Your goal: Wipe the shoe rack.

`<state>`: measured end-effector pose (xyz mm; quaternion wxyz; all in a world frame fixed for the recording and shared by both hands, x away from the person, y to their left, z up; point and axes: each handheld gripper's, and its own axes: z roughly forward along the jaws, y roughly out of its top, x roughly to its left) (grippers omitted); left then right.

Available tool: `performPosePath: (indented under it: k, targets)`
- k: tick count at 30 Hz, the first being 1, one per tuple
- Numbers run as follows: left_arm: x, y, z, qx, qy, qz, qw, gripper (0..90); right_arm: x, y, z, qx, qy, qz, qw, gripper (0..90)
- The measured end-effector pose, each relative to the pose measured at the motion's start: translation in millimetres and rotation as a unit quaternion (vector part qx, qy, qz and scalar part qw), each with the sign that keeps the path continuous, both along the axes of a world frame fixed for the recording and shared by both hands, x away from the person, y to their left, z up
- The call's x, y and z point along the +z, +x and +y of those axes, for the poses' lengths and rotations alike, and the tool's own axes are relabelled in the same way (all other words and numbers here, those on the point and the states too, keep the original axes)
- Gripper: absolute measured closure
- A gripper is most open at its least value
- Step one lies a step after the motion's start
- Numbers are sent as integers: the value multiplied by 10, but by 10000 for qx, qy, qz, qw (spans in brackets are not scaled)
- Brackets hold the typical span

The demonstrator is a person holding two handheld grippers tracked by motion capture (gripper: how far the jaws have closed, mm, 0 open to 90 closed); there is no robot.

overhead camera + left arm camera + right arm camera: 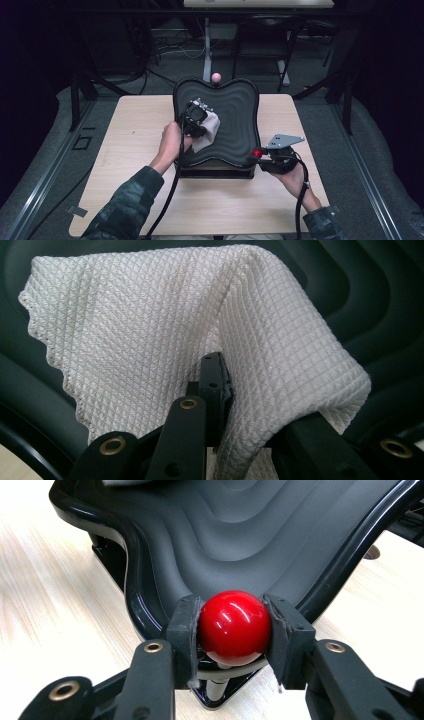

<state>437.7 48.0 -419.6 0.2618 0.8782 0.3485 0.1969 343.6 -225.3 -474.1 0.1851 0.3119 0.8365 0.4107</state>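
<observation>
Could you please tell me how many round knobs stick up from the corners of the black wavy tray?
2: a glossy red ball knob at its near right corner, a pink ball knob at its far edge. Others may be hidden.

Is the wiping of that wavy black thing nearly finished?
Hard to tell. The left gripper is shut on the white cloth and has it on the wavy black tray. The right gripper is clamped on the red knob at a near corner. No dirt shows, so what's left is unclear.
</observation>
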Motion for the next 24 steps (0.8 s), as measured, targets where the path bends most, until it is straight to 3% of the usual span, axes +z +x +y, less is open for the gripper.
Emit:
performPosePath:
  k: [24]
  targets:
    - [279, 481, -147, 434, -84, -349, 9984, 799, -7, 7, -9, 52, 58, 2, 10000, 599]
